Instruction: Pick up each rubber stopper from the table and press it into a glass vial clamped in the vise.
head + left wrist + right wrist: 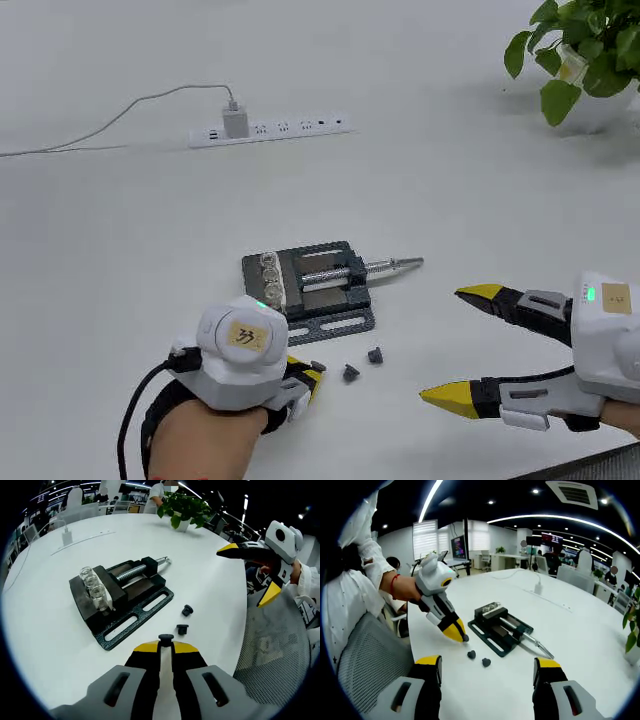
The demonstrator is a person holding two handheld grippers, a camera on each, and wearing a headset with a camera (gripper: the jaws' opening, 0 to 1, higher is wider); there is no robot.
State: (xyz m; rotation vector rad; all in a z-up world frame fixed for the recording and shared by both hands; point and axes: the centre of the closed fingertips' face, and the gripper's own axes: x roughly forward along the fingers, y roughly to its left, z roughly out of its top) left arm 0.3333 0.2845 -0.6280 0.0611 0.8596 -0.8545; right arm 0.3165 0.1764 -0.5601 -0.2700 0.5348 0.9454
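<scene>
A dark vise (pixel 325 300) lies on the white table with three glass vials (pixel 271 280) clamped upright in its jaws. My left gripper (pixel 312 375) sits just in front of the vise, shut on a small dark rubber stopper (pixel 165 639) at its yellow tips. Two more stoppers (pixel 351 372) (pixel 375 354) lie on the table right of those tips. My right gripper (pixel 460 343) hovers further right, wide open and holding nothing. In the right gripper view the left gripper (pixel 459 634) points down at the table beside the vise (pixel 500 627).
The vise's screw handle (pixel 395 266) sticks out to the right. A power strip (pixel 270 130) with a plugged charger and cable lies at the back. A potted plant (pixel 585 50) stands at the far right. A mesh chair (pixel 280 645) is beyond the table edge.
</scene>
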